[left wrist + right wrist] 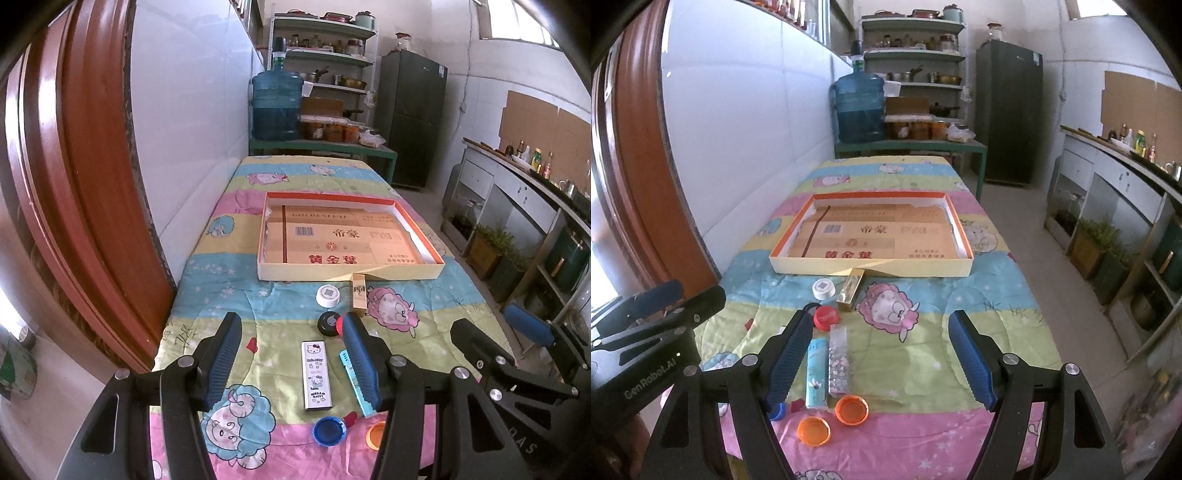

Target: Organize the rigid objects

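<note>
A shallow cardboard box lid (354, 275) (871, 266) with an orange rim lies on the cartoon quilt. In front of it lie a white cap (327, 295) (824, 288), a gold box (359, 294) (850, 291), a black cap (328, 324), a red cap (827, 317), a Hello Kitty lighter (316, 375), a teal lighter (351, 369) (816, 373), a glittery lighter (838, 365), a blue cap (329, 431) and two orange caps (851, 409) (813, 431). My left gripper (291, 365) is open above the Hello Kitty lighter. My right gripper (882, 362) is open and empty.
A white wall and red door frame (74, 184) run along the left. A blue water jug (275, 105) and shelves stand behind the table. A counter (1126, 177) with planters lines the right side.
</note>
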The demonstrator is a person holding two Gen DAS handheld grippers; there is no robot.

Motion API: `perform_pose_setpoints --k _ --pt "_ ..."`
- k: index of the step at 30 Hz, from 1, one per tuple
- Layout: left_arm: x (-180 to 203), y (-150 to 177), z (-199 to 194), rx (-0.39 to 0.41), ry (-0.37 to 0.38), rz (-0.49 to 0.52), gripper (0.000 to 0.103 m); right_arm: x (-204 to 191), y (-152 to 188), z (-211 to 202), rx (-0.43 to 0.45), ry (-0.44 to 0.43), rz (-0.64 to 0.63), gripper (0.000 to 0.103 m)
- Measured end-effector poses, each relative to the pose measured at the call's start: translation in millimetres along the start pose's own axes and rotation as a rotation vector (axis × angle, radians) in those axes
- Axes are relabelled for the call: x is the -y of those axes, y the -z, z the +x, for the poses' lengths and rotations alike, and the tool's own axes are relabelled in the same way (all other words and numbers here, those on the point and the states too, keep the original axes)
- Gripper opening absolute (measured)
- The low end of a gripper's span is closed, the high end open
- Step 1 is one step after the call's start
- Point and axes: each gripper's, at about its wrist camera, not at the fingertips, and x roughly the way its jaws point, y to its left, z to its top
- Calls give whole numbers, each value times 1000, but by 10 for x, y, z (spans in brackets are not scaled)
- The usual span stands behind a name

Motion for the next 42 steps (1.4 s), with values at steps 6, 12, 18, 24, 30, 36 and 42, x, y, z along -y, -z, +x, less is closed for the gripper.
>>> perform_pose_setpoints --k 6,12,18,24,30,36,42 --pt "4 8 2 1 3 2 57 -10 2 12 1 3 -1 77" --pt "-27 7 11 -8 5 -10 57 -34 8 22 -7 2 -6 77" --pt "-28 3 35 -14 8 -11 57 -34 7 47 -11 6 -6 77" --pt "-43 9 62 -18 7 -16 57 -55 15 65 -17 1 -13 77" --pt "-63 26 87 -25 9 -17 57 -61 29 67 -20 2 -12 77" --pt "-70 39 115 -33 9 -21 57 -51 57 97 -29 2 -8 77" --pt "-91 66 179 -50 8 -28 57 -32 90 140 -40 1 -10 77"
